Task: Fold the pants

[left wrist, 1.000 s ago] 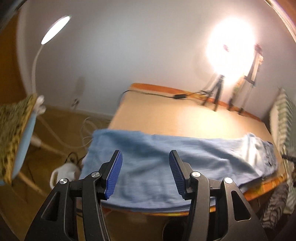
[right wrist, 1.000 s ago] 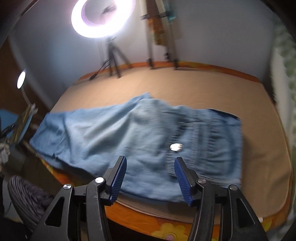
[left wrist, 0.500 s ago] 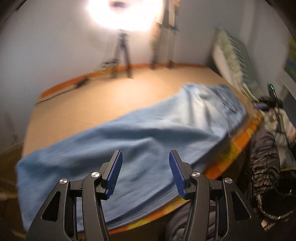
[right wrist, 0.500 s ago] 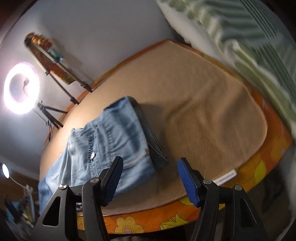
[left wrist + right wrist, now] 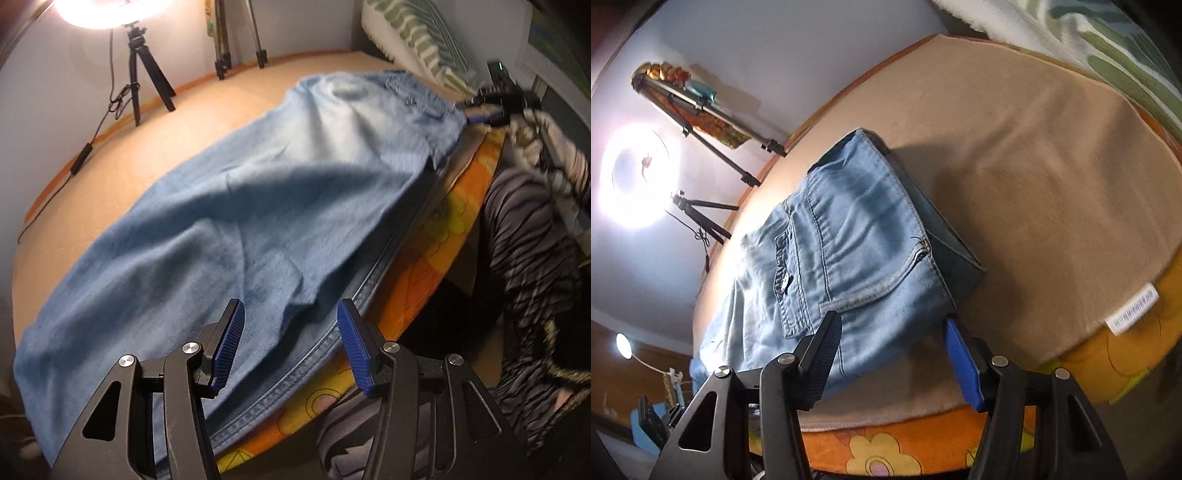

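The pants [image 5: 258, 206] lie lengthwise along the bed's [image 5: 1034, 155] near edge; the left wrist view shows the legs, the left gripper [image 5: 290, 343] gaping, empty, above their hem-side seam; the right wrist view shows waistband and pocket, the right gripper [image 5: 890, 363] agape, having just narrowed slightly, nothing pinched.

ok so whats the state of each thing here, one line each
jeans: laid out flat and lengthwise on the tan blanket, legs stacked, not yet folded across
left gripper: open, over the leg's near edge, holding nothing
right gripper: open, at the waistband corner, jaws just closing a little, not pinching the cloth
ring light: on
tan blanket: spread flat
desk lamp: on
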Demonstrator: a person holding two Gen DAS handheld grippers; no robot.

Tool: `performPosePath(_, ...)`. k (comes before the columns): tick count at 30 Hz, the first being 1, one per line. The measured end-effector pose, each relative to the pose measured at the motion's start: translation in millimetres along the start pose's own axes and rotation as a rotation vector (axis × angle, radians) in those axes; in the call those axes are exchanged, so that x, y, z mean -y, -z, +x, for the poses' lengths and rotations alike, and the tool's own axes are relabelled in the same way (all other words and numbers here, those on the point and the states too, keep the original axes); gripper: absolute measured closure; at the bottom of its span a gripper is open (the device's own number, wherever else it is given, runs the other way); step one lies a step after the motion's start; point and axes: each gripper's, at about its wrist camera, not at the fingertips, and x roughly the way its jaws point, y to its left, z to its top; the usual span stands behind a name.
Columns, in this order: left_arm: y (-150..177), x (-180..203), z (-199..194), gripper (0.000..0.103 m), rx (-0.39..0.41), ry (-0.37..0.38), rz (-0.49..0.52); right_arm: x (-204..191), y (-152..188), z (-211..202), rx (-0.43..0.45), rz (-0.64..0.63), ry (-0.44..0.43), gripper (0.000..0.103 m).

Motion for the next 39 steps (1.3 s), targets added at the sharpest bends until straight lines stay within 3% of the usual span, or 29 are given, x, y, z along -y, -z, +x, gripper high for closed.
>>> performPosePath(4, 1, 9, 14, 0.058, -0.02, -0.062, 0.062, -6, -2, 8, -0.02, -0.026, 0.023, 0.042)
performPosePath(11, -7, 21, 24, 0.094, -0.007, -0.085, 0.124, -9, -6, 12, -0.025, -0.045, 0.052, 0.045)
performPosePath(17, -7, 16, 17, 0.098, 0.028, -0.075, 0.108, -7, -12, 8, 0.002, -0.06, 0.068, 0.092)
performPosePath(18, -7, 15, 15, 0.098, 0.036, -0.074, 0.099, -7, -15, 6, 0.012, -0.066, 0.067, 0.096)
performPosePath(29, -3, 18, -10, 0.099, 0.091, -0.06, 0.083, -20, -28, -14, 0.064, -0.135, 0.053, 0.101)
performPosePath(35, 12, 23, 9, 0.099, 0.025, -0.031, 0.09, -1, -25, 7, 0.019, -0.099, 0.09, 0.102)
performPosePath(39, 16, 26, 10, 0.099, 0.012, 0.012, 0.091, -6, -26, 11, 0.021, -0.139, 0.135, 0.102)
